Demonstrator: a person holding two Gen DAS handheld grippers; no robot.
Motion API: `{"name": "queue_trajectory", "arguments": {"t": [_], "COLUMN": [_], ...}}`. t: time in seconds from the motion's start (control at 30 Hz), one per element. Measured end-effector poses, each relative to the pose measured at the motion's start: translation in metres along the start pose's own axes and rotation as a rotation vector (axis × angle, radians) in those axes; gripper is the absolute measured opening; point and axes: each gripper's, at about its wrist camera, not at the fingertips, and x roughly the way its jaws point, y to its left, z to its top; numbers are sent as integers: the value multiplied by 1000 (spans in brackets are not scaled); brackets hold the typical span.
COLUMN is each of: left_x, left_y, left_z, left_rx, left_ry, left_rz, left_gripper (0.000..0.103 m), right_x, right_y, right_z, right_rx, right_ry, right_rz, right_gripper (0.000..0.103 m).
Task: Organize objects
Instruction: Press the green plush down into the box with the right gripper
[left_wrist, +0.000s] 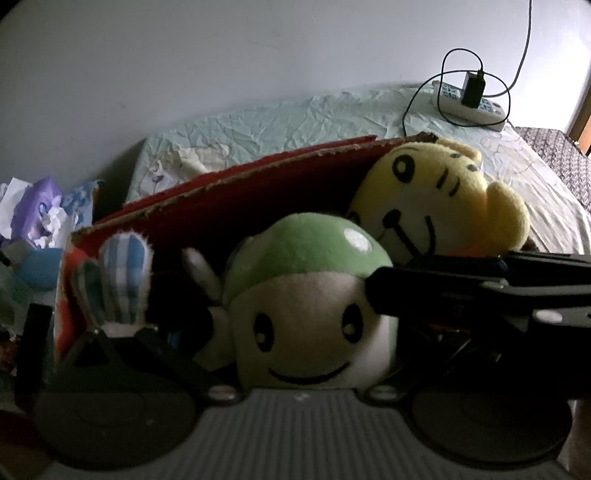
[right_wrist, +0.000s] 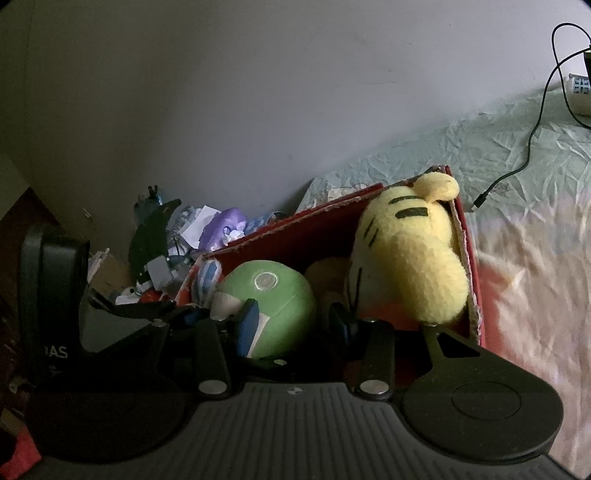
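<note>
A: Where is the green plush (right_wrist: 275, 306) sitting?
B: Inside the red box (right_wrist: 469, 236), beside the yellow tiger (right_wrist: 410, 258). The right claw (right_wrist: 293, 323) is straddling it, jaws spread.
A: And the left claw?
B: Can't tell.

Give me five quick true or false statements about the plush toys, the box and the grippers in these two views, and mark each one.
1. The round green and white plush toy sits inside the red cardboard box. True.
2. The yellow striped tiger plush lies on the bed outside the box. False: it is inside the box, at its right end.
3. The right hand-held gripper has its fingers on either side of the green plush. True.
4. The white power strip has a black charger plugged into it. True.
5. The bed cover is dark blue. False: it is pale green and crinkled.
</note>
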Motion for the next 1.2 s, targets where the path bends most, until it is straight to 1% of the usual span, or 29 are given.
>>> {"name": "queue_trajectory", "arguments": {"t": [0.2, 0.5, 0.6, 0.7, 0.8, 1.2], "left_x": [2, 6, 7, 10, 11, 10], "left_y": [-2, -3, -2, 0, 2, 0], "left_z": [1, 5, 7, 8, 8, 8], "left_rx": [4, 58, 78, 96, 87, 80], "left_ry": [10, 52, 65, 59, 66, 64], "left_rz": [7, 23, 20, 8, -2, 6], "left_gripper": [103, 103, 103, 103, 103, 103], "right_x": [0, 1, 1, 1, 1, 1], "right_y": [0, 0, -1, 0, 0, -2], "right_z": [0, 0, 0, -2, -2, -1], "right_rx": [-1, 3, 9, 1, 7, 1], "right_ry": [0, 7, 11, 5, -2, -2], "right_rz": [-11, -18, -22, -28, -32, -32], "right_gripper": [45, 45, 45, 44, 44, 44]}}
